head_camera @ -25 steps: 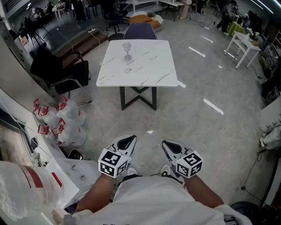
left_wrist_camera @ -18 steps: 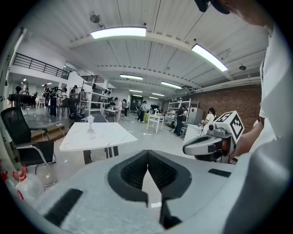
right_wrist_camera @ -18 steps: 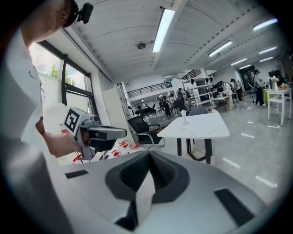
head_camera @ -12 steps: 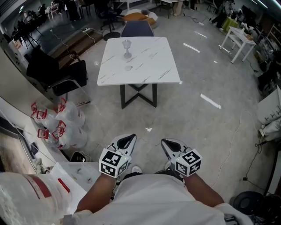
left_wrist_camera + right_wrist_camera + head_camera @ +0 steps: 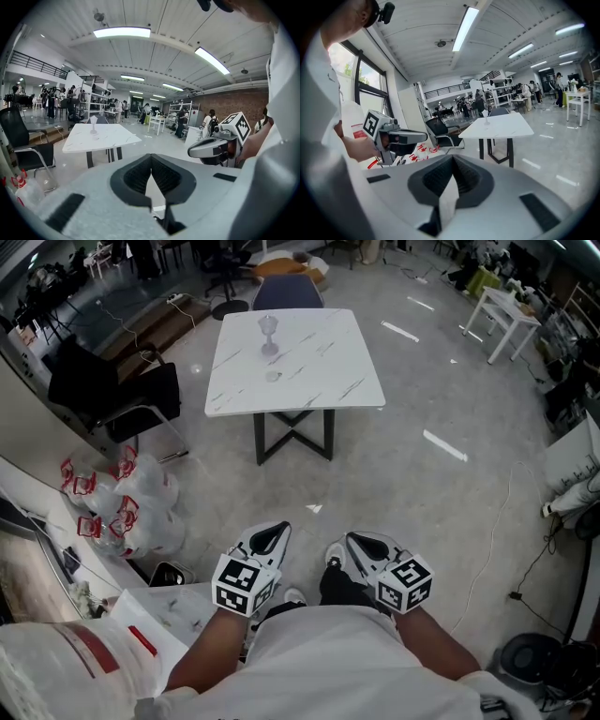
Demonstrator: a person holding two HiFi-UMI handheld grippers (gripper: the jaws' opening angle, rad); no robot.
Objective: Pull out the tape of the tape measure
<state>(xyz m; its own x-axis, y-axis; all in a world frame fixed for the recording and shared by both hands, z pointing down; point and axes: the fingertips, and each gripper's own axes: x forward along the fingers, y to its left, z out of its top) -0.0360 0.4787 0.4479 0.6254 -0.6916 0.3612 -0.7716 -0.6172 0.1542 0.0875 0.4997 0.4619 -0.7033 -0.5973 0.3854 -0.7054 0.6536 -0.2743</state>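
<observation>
White marble worktop [image 5: 309, 362] lying well ahead, I am holding left gripper [image 5: 277, 532] and right gripper [image 5: 358, 545] clenched, empty, best approaching squarely and steadily.

I read no text, brand or number anywhere. The marker cubes [image 5: 242, 583] on the left gripper [image 5: 271, 538] and right gripper [image 5: 367, 547] carry only black-and-white square patterns, no characters. Red print on the white bags [image 5: 122, 507] is too small for me to read.
</observation>
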